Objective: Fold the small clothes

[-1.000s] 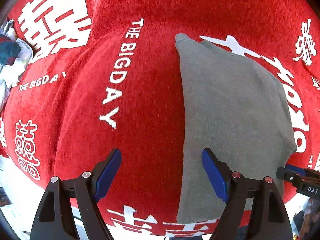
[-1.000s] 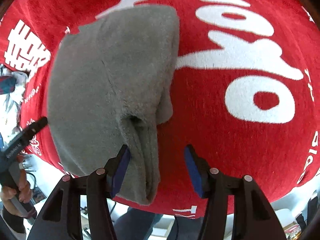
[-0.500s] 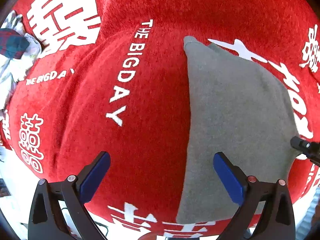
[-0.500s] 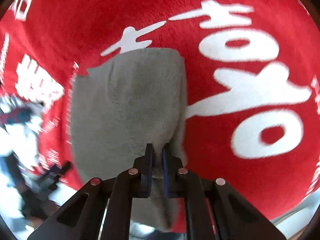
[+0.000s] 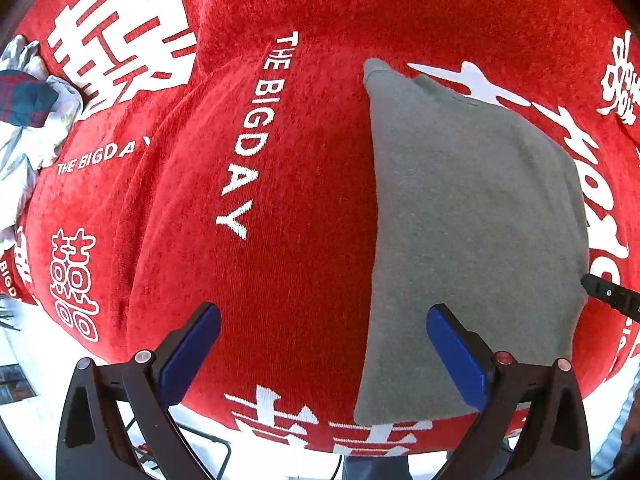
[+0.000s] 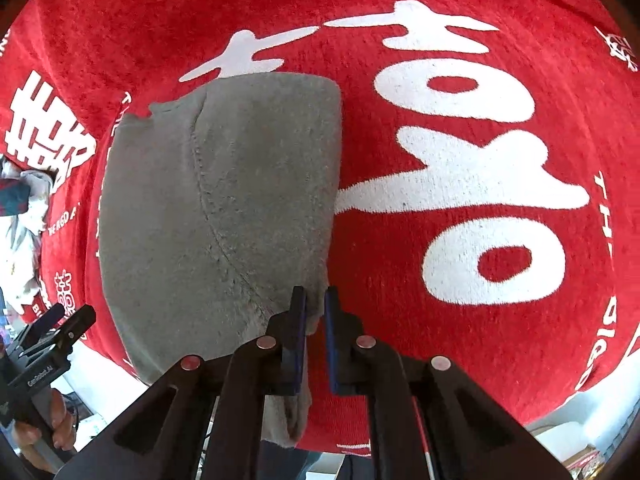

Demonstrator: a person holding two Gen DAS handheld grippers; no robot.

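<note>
A grey folded garment (image 5: 472, 240) lies on the red cloth with white lettering (image 5: 280, 200). My left gripper (image 5: 322, 344) is open and empty, hovering over the garment's left edge near the front of the table. In the right wrist view the garment (image 6: 224, 208) fills the left half. My right gripper (image 6: 315, 312) is shut on the garment's right folded edge near its front corner. The right gripper's tip (image 5: 608, 292) shows at the right edge of the left wrist view.
A pile of other clothes, white and dark plaid (image 5: 28, 112), lies at the far left of the table. The table's front edge runs just below both grippers. The left gripper's body and a hand (image 6: 44, 360) show at lower left in the right wrist view.
My right gripper closed on the garment's right edge and pulled back and up a little. My left gripper opened wider and drew back slightly.
</note>
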